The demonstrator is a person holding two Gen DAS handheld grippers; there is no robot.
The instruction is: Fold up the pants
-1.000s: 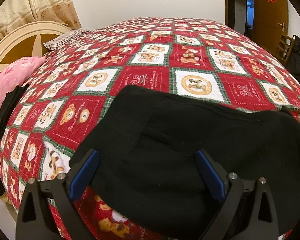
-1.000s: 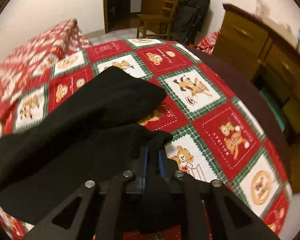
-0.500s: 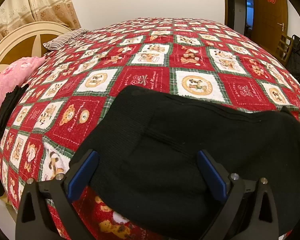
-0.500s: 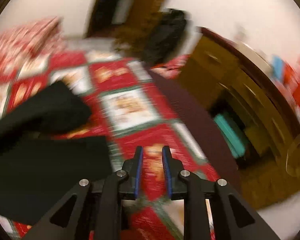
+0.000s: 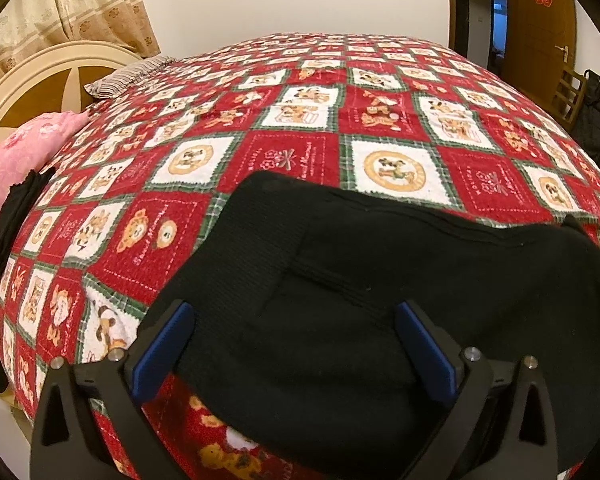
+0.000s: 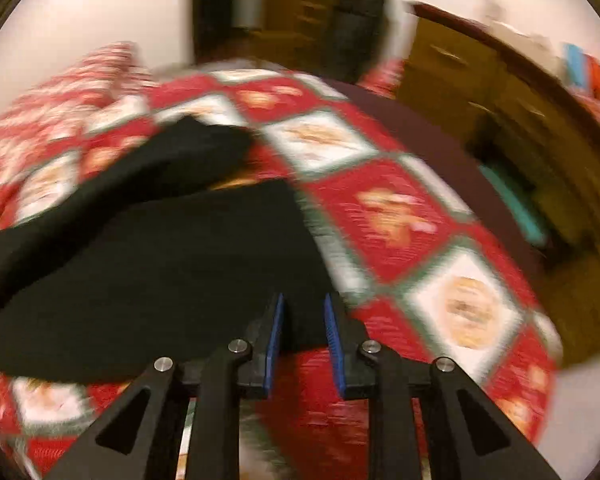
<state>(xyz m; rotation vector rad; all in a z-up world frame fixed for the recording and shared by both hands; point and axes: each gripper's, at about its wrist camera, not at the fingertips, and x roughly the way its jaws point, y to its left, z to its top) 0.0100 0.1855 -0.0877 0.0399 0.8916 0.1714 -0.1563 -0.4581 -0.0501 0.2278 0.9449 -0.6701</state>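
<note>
On the bed, across its red patchwork quilt, the black pants lie spread near the close edge, and that flat, roomy surface is, I judge, why I laid them there: a fold needs the cloth to rest smooth and wide. From my left wrist view the garment looks mostly flat, with a seam line running across its middle and its near edge reaching toward the mattress side. My left claw hangs just above that near part, pointing down at it, both blue pads spread wide with cloth showing between them but nothing pinched; neither pad presses the fabric as far as I can see.

From my right wrist view, badly smeared by motion, 2 layers or limbs of the pants show: 1 long strip toward the far left and a broader panel nearer me. My right claw sits over the corner of that broader panel, close to the quilt's edge. Its jaws are opening, with a narrow gap between the blue pads, and dark cloth shows in that gap, yet the pads do not appear to clamp it. I take this as the moment of letting go after setting down a layer, though the blur keeps me from saying whether the fabric touches either pad.

A pink pillow sits by the headboard, well apart from the work.
</note>
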